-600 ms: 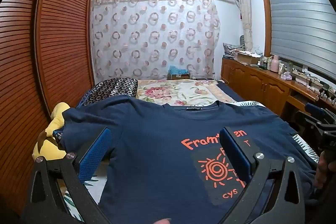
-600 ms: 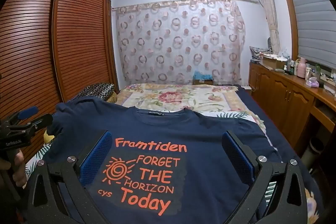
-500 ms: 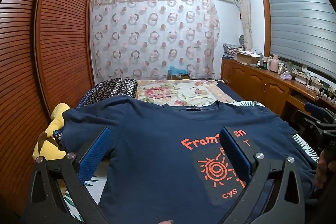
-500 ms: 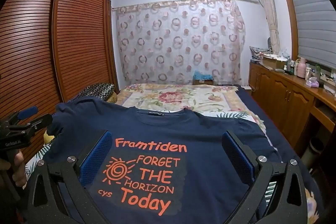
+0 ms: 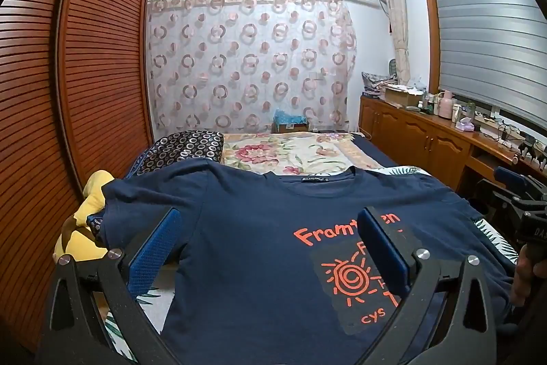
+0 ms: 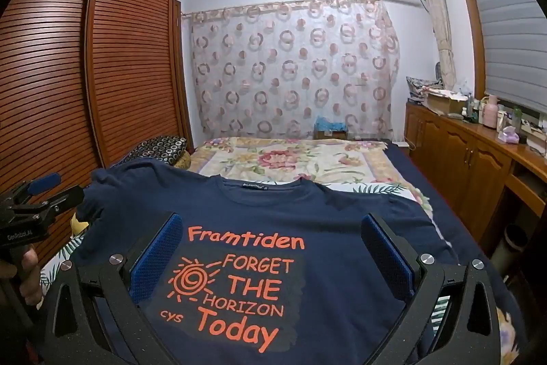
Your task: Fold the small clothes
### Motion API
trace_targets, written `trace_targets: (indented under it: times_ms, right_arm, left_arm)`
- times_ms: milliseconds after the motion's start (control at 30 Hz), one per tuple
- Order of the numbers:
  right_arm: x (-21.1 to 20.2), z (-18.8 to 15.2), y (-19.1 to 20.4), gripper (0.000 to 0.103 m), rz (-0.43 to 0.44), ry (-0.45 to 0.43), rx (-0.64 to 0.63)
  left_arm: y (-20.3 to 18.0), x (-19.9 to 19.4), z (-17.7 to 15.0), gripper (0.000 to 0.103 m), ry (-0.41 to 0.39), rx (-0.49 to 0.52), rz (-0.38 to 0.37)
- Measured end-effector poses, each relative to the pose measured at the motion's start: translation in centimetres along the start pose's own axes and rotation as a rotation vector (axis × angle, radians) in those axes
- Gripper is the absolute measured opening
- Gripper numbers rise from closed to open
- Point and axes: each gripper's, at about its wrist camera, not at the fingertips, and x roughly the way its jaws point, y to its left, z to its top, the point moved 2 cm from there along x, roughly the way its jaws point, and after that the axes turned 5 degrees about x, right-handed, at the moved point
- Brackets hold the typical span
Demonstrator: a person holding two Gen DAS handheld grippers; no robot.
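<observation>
Navy T-shirt [image 6: 307, 221] lay flat, print up, on the bed [image 6: 307, 156]. Left gripper [image 5: 270, 245] and right gripper [image 6: 271, 248] hovered above it, jaws apart, empty. Best pinch the shirt's sleeve edges evenly.

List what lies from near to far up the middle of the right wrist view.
Navy T-shirt with its orange print → floral bedspread → cardboard box → circle-patterned curtain.
</observation>
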Motion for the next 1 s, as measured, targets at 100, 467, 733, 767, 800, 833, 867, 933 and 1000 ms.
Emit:
trace_targets:
  times_ms: [100, 467, 733, 767, 800, 833, 867, 933, 1000]
  right_arm:
    - [-0.12, -0.01, 0.20, 0.103, 0.000, 0.000, 0.000]
    - [-0.20, 0.05, 0.32, 0.103, 0.002, -0.001, 0.002]
    - [-0.21, 0.05, 0.29, 0.103, 0.003, -0.001, 0.003]
    - [-0.24, 0.06, 0.32, 0.103, 0.003, -0.001, 0.002]
    - [-0.21, 0.06, 0.31, 0.103, 0.002, -0.001, 0.003]
    - [-0.20, 0.05, 0.29, 0.103, 0.003, -0.001, 0.003]
    - [-0.20, 0.07, 0.32, 0.103, 0.003, -0.001, 0.004]
    - [-0.23, 0.06, 0.34, 0.103, 0.003, -0.001, 0.003]
    - [-0.19, 0.06, 0.34, 0.103, 0.002, -0.001, 0.002]
  left_arm:
    - [0.00, -0.03, -0.02, 0.103, -0.001, 0.000, -0.001]
    - [-0.02, -0.05, 0.01, 0.103, -0.002, 0.002, 0.001]
    - [-0.09, -0.05, -0.01, 0.103, -0.004, 0.005, 0.002]
    - [-0.07, -0.07, 0.01, 0.103, -0.003, 0.005, 0.001]
    - [-0.10, -0.07, -0.02, 0.103, -0.004, 0.005, 0.002]
    - [-0.08, -0.10, 0.00, 0.103, -0.004, 0.005, 0.002]
    - [-0.09, -0.07, 0.00, 0.103, -0.003, 0.006, 0.003]
    - [-0.11, -0.07, -0.02, 0.103, -0.004, 0.006, 0.003]
    - [-0.10, -0.12, -0.01, 0.103, -0.004, 0.006, 0.002]
